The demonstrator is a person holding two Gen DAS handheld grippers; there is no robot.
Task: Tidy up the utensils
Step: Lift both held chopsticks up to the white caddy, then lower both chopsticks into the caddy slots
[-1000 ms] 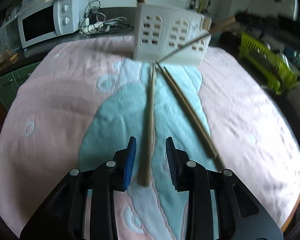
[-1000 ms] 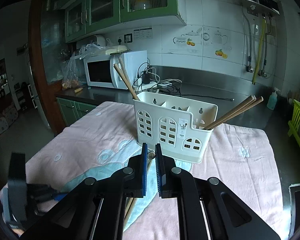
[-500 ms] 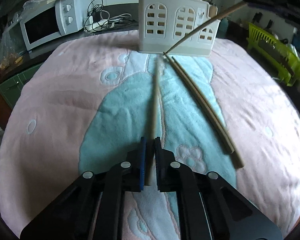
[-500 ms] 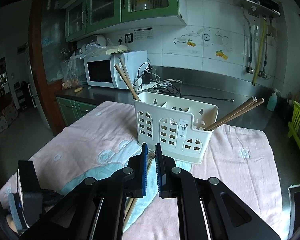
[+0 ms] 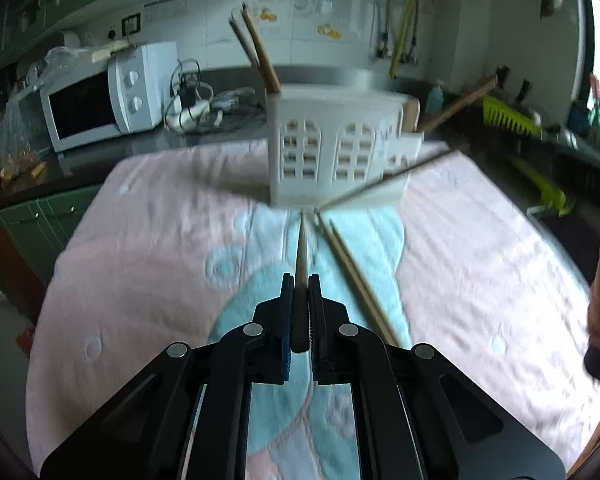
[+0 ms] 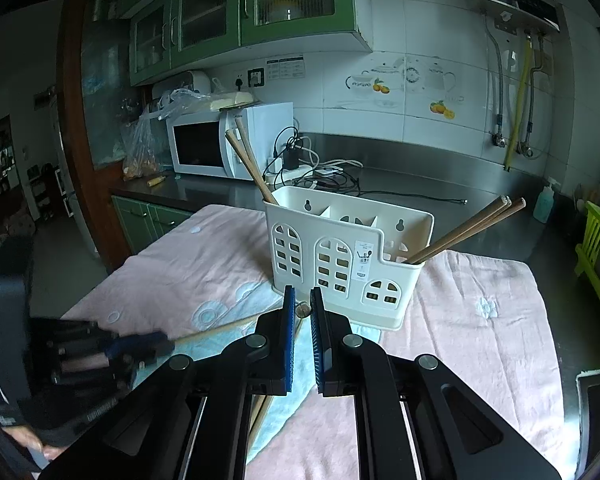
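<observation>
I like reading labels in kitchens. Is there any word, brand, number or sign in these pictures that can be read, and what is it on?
None can be read.
Microwave: a small mark on top of its door, too blurred.
White utensil holder: a sticker with a small utensil picture and tiny print, unreadable.
Wall notice by the socket: lines of print, too small.
Wall tiles: only pictures of teapots and oranges, no words.

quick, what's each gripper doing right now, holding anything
left gripper: closed on a wooden chopstick.
right gripper: closed, holding nothing.
</observation>
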